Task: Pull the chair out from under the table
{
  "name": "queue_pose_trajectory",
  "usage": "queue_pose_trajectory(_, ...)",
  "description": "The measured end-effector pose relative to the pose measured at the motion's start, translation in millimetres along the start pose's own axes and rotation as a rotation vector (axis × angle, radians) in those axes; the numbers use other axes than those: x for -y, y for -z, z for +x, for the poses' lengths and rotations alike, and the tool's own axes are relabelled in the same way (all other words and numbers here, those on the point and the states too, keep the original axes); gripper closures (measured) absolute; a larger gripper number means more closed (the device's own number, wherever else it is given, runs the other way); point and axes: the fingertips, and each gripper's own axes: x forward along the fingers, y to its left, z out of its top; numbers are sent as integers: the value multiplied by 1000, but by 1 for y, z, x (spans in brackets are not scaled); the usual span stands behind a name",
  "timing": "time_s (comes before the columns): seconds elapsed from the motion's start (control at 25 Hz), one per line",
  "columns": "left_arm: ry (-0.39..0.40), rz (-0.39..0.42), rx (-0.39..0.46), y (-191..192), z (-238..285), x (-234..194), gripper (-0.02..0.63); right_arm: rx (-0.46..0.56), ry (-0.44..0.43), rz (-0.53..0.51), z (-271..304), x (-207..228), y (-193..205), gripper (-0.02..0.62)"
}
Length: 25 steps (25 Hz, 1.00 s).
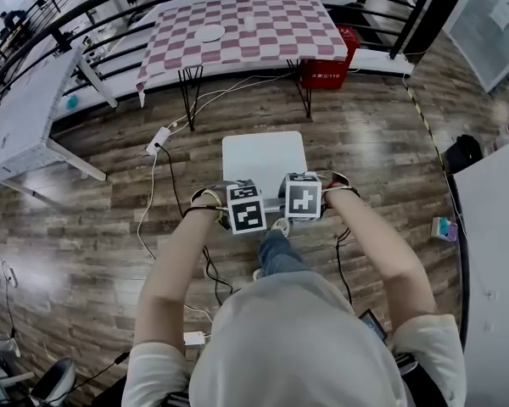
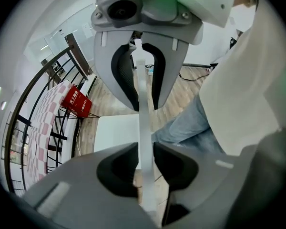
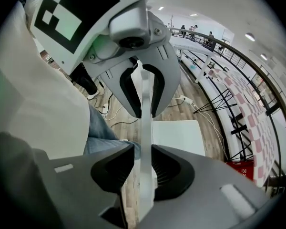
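The white chair stands on the wooden floor, well in front of the checkered-cloth table, with its seat toward the table. Both grippers sit side by side on the top edge of its backrest, close to the person's body. My left gripper is shut on the thin white backrest edge, which runs between its pads. My right gripper clamps the same edge between its own pads. Each gripper view shows the other gripper facing it along the edge. The white seat lies below.
A red box sits under the table's right end. Cables and a white power strip trail over the floor left of the chair. White tables stand at the left and right. A black railing runs behind.
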Motion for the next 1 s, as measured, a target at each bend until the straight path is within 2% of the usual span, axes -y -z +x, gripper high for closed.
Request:
queue_pose_trajectory(0.12,-6,10,8,-6,-10,2,503,-3,51,-23,10,11,7,483)
queue_pose_trajectory(0.2,-12,17,16,-10,-16,3,505,-1,41,-22,-6,3,-2,485)
queue_pose_trajectory(0.32,-21,24,22,-13,-24,4,509,6,39,-29,-25,-5,-12,513)
queue_pose_trajectory(0.6,-74,-14,70,-23,-39,0,559,36,111,-36,-35,-1,-18,592)
queue_pose_trajectory(0.76,-164,-90,142,-26,-42,-14,594,84,168,0,-37,5,-20,595)
queue_pose_trajectory(1.0,-273,-290,295,-28,-49,-34,595,208,293,180,-41,28,-16,595)
